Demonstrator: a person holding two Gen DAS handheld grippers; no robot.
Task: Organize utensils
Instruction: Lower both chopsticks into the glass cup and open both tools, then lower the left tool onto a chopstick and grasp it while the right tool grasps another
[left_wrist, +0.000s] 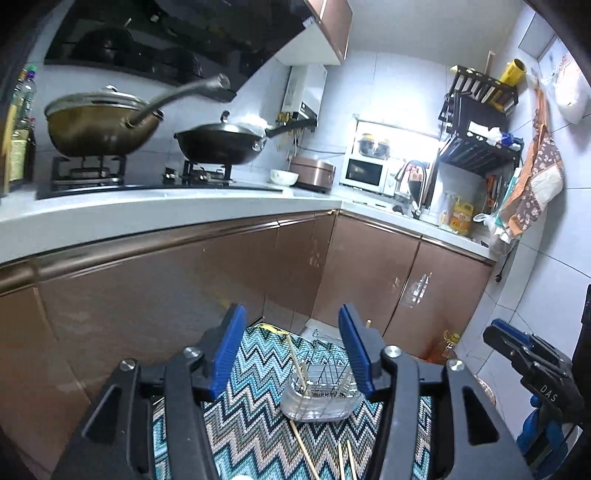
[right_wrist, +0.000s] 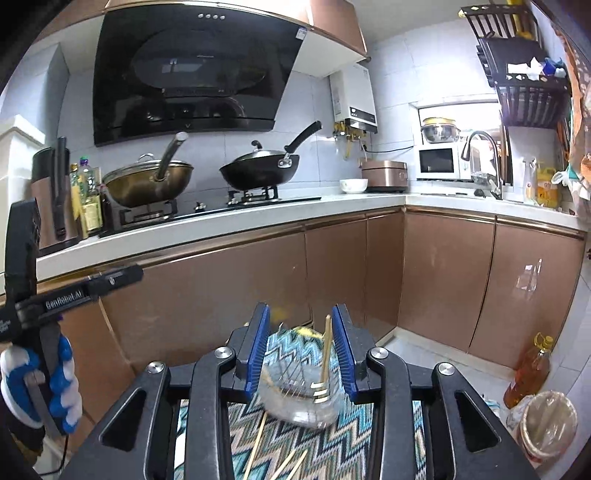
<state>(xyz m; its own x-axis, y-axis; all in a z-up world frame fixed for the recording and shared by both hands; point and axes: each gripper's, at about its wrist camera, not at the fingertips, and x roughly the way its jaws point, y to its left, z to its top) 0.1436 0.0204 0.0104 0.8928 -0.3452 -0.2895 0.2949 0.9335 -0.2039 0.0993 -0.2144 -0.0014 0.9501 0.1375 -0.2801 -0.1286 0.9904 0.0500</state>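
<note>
**Kitchen floor, both grippers over the utensil holder**

Copper-fronted cabinets (right_wrist: 443, 273) are running along two walls under a white counter (right_wrist: 221, 225), and two woks are sitting on the stove: a bronze one with a glass lid (right_wrist: 147, 182) and a black one (right_wrist: 258, 171). Below me a zigzag-patterned mat (left_wrist: 255, 413) is lying on the floor.

I am seeing one clear utensil holder (left_wrist: 319, 400) with a wire insert standing on the mat. In the left wrist view I am counting two wooden chopsticks standing inside it, one leaning tall (left_wrist: 297, 363), and three loose chopsticks (left_wrist: 306, 452) lying on the mat in front of it. In the right wrist view one gold fork (right_wrist: 324, 363) is standing upright in the holder.

My left gripper (left_wrist: 291, 354) is hovering above the mat with its blue fingers (left_wrist: 229, 354) spread wide and holding nothing. My right gripper (right_wrist: 301, 350) is hanging over the holder, its jaws likewise wide apart, empty. One gloved hand (right_wrist: 55, 387) is gripping the left tool's handle. One oil bottle (right_wrist: 528, 369) is standing by the cabinets.
</note>
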